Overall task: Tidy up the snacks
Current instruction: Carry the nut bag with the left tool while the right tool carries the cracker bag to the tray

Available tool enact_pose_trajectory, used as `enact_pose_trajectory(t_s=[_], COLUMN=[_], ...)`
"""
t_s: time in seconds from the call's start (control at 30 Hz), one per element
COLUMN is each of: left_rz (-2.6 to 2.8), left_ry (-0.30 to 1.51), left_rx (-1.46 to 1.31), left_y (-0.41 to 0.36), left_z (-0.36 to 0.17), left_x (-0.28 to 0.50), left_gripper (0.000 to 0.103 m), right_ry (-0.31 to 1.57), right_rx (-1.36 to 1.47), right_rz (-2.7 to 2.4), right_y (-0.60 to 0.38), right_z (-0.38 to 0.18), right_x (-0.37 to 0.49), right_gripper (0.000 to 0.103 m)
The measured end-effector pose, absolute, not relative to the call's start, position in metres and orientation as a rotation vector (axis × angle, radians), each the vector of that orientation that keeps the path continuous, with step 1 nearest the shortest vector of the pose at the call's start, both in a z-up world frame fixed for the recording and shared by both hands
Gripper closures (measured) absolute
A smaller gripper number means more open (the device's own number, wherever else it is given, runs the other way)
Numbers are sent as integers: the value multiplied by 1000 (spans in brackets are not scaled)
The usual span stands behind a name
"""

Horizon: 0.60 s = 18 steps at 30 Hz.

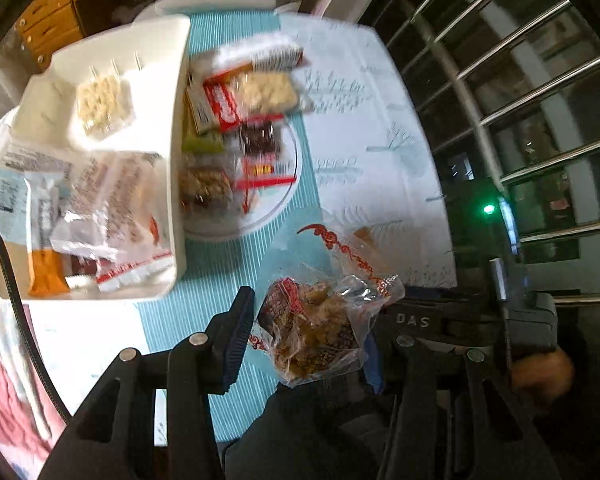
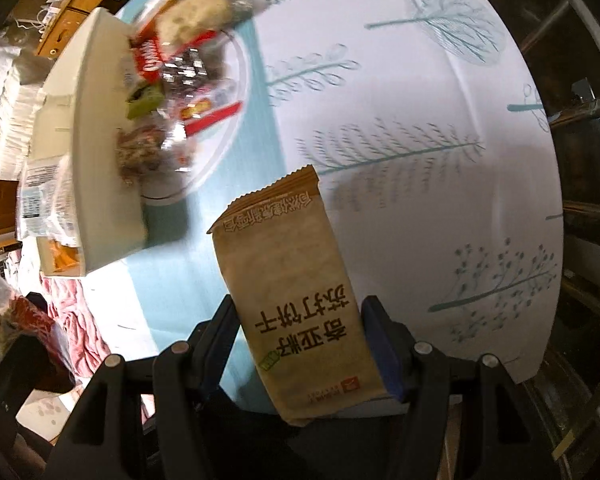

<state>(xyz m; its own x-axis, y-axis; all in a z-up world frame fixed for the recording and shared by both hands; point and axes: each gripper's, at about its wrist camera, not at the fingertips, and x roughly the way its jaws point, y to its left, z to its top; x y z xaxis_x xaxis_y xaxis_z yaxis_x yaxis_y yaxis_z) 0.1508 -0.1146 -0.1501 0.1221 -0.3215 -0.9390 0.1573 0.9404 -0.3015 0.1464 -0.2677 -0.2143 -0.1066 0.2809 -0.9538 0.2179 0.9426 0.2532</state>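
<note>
1. Two grippers, each loaded. Left gripper [image 1: 306,340] is clamped on a clear crinkly packet of brown snack pieces [image 1: 320,328], red print on the wrap; packet hangs between the pads above the teal striped runner [image 1: 204,328].
2. Right gripper [image 2: 300,344] is closed on a tan paper-look cracker packet [image 2: 296,300], gripped at its lower half, crimped top edge pointing away over the tree-print tablecloth [image 2: 400,128].
3. Outward: white divided organizer tray [image 1: 172,128] sits left of both packets. One compartment holds a pale puffed-rice cake [image 1: 102,104]; the nearer one holds mixed wrapped bars and sachets [image 1: 100,216].
4. Beside the tray, touching or nearly so, a white plate [image 1: 276,208] carries the unsorted pile of snacks [image 1: 236,136].
5. Judgement: carry-to-tray step, both packets clear of the table.
6. To do well: bring one hand in at a time, since the grippers are close together; lower each packet fully inside a compartment before releasing.
7. Risk: the crinkly film may slip; keep it level and avoid snagging the tray wall.
</note>
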Motion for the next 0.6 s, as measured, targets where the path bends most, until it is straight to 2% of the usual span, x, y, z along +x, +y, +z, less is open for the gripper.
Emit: enact_pose_trajectory(t_s=[0.23,0.6], left_rz=[-442,-519], left_ry=[1242,1091], left_rx=[-162,-206], left_y=[-76,-14], left_z=[-121,-94], left_x=[138,139], left_gripper=[56,56], right_ry=[1630,1574], right_rx=[418,494], right_rz=[71,103], right_y=[-218,-144], right_z=[-189,-159], right_x=[157,165], right_gripper=[40,40])
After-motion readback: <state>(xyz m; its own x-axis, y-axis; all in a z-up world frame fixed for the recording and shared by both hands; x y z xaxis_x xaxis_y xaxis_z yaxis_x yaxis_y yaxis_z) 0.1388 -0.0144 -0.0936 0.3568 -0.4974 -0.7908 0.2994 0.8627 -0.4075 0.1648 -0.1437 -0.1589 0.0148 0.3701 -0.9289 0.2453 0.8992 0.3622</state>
